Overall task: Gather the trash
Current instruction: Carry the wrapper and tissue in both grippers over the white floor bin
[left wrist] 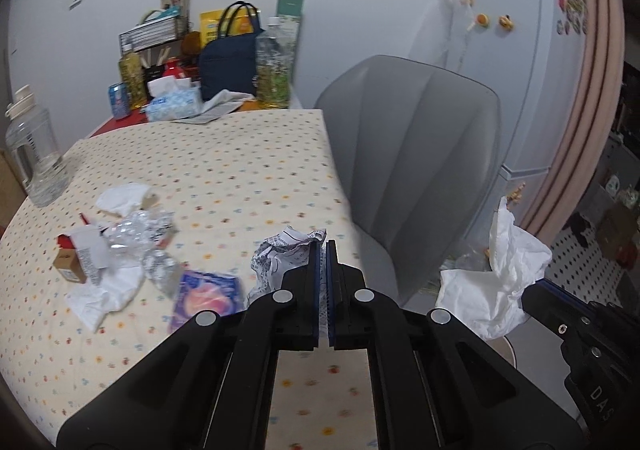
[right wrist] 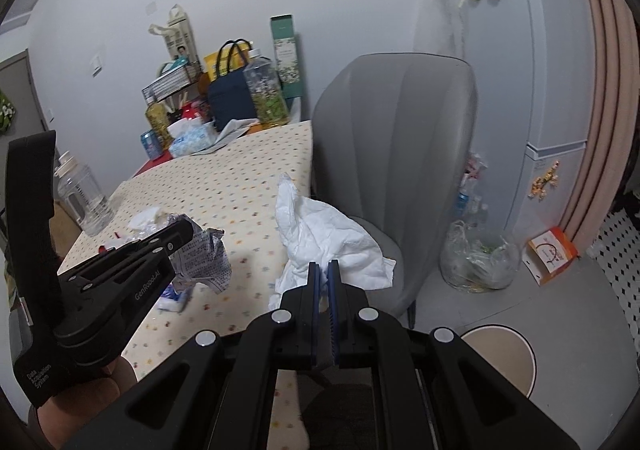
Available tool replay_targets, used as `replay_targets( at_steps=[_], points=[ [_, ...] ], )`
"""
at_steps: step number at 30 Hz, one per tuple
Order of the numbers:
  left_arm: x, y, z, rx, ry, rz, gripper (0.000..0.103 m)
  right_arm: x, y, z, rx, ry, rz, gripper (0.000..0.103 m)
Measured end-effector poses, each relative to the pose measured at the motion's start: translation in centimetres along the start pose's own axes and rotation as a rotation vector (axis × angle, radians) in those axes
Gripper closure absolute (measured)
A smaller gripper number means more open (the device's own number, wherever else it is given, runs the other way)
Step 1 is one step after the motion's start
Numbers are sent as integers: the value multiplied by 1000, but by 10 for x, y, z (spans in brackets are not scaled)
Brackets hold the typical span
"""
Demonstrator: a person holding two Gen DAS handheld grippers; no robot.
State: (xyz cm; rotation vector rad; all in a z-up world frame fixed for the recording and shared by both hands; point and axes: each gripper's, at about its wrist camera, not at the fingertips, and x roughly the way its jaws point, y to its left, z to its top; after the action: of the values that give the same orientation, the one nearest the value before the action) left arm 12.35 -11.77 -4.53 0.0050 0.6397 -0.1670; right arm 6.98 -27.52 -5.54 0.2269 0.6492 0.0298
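My left gripper [left wrist: 323, 244] is shut on a crumpled printed paper [left wrist: 276, 258] and holds it above the dotted tablecloth [left wrist: 224, 170]; the paper also shows in the right wrist view [right wrist: 204, 262]. My right gripper [right wrist: 324, 264] is shut on a crumpled white tissue [right wrist: 320, 238], held off the table's right edge; it shows in the left wrist view [left wrist: 496, 278]. More trash lies at the table's left: a white tissue [left wrist: 122, 198], crumpled clear plastic [left wrist: 140, 234], a small red-and-white carton [left wrist: 78, 254], a purple wrapper [left wrist: 208, 296].
A grey chair [left wrist: 416, 154] stands right of the table. A clear plastic bag with waste [right wrist: 478, 262] and a round stool [right wrist: 500, 354] are on the floor by the fridge [left wrist: 532, 50]. A clear jug [left wrist: 34, 158], bottles, a tissue box [left wrist: 174, 102] and bags crowd the table's far end.
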Motion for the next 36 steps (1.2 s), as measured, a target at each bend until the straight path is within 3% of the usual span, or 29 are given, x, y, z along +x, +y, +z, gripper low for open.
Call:
replay_targets(
  at_steps=[13, 25, 36],
  points=[
    [36, -93, 4, 143, 54, -122, 99, -4, -92, -7, 150, -11, -129, 98],
    [67, -186, -12, 271, 127, -221, 99, -3, -171, -23, 271, 14, -229, 98],
    [91, -226, -30, 338, 181, -242, 99, 20, -229, -48, 362, 78, -286, 94]
  ],
)
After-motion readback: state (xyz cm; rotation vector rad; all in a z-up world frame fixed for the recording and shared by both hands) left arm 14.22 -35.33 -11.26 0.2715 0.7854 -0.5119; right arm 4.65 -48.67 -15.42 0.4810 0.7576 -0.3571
